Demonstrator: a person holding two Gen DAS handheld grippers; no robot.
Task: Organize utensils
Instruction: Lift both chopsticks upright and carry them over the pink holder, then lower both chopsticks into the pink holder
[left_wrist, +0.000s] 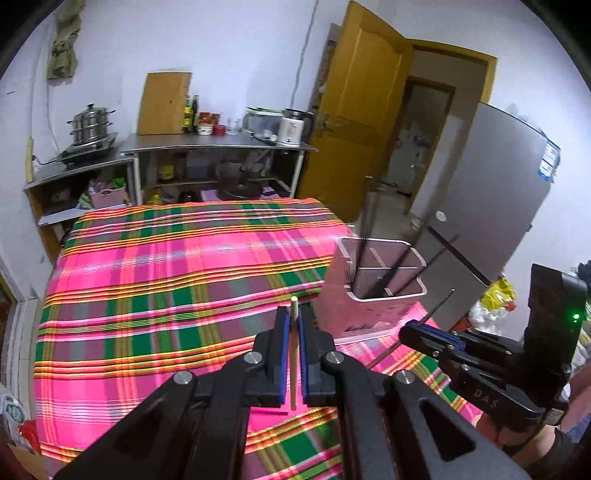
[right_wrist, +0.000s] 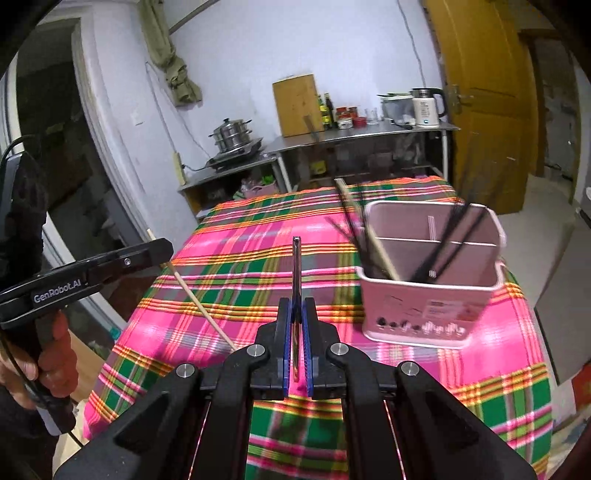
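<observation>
Plaid-clothed table (right_wrist: 229, 280) — pink utensil holder (right_wrist: 428, 306) near right edge.

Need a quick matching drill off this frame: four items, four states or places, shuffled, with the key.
Items:
1. wooden chopstick
2. metal chopstick
3. pink utensil holder
4. black chopsticks

States or places:
A. standing on the plaid tablecloth, on the right side of the table
B. clamped in the left gripper
C. leaning inside the holder's compartments
D. clamped in the right gripper

Pairs: 1-B, 2-D, 3-A, 4-C
</observation>
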